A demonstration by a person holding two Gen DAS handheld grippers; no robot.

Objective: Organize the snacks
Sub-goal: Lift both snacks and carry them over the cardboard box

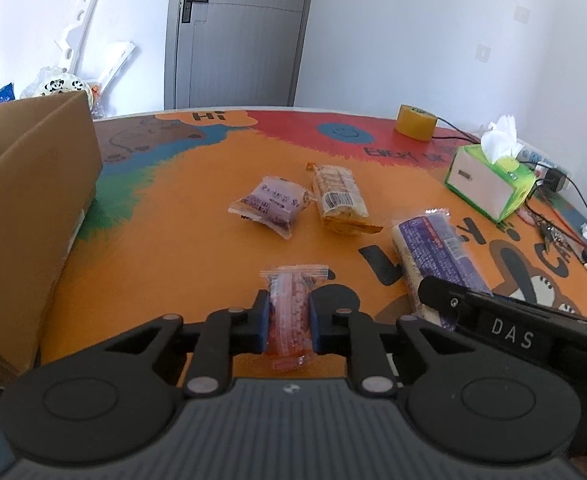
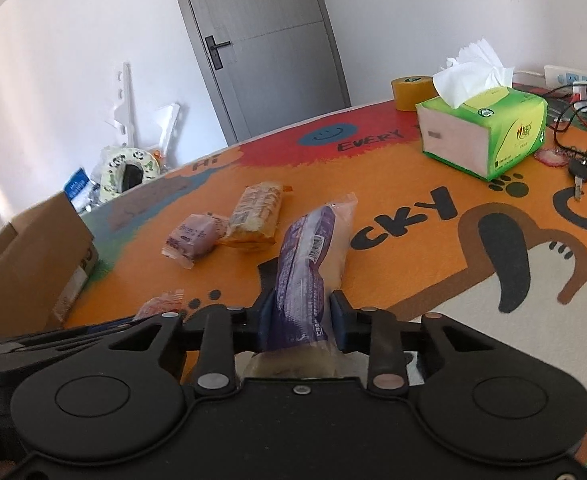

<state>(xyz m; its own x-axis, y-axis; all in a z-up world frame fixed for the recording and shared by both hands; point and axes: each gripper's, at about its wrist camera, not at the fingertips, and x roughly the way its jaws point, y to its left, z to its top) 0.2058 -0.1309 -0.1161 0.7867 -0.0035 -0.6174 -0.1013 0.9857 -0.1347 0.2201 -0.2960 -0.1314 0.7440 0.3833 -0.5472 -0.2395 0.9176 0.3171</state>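
My left gripper [image 1: 289,316] is shut on a small clear packet of orange-pink snacks [image 1: 292,310], held just above the mat. My right gripper [image 2: 299,320] is shut on a long purple snack pack [image 2: 313,256], which also shows in the left wrist view [image 1: 433,256]. On the mat lie a small purple packet [image 1: 271,204] [image 2: 193,238] and an orange biscuit pack [image 1: 339,198] [image 2: 255,216], side by side. An open cardboard box [image 1: 33,200] [image 2: 29,260] stands at the left.
A green tissue box [image 1: 489,180] [image 2: 485,132], a yellow tape roll [image 1: 415,122] [image 2: 411,88], keys [image 2: 583,172], cables and a power strip [image 2: 573,80] sit at the right. A colourful orange mat [image 1: 197,248] covers the table. A grey door [image 1: 237,32] is behind.
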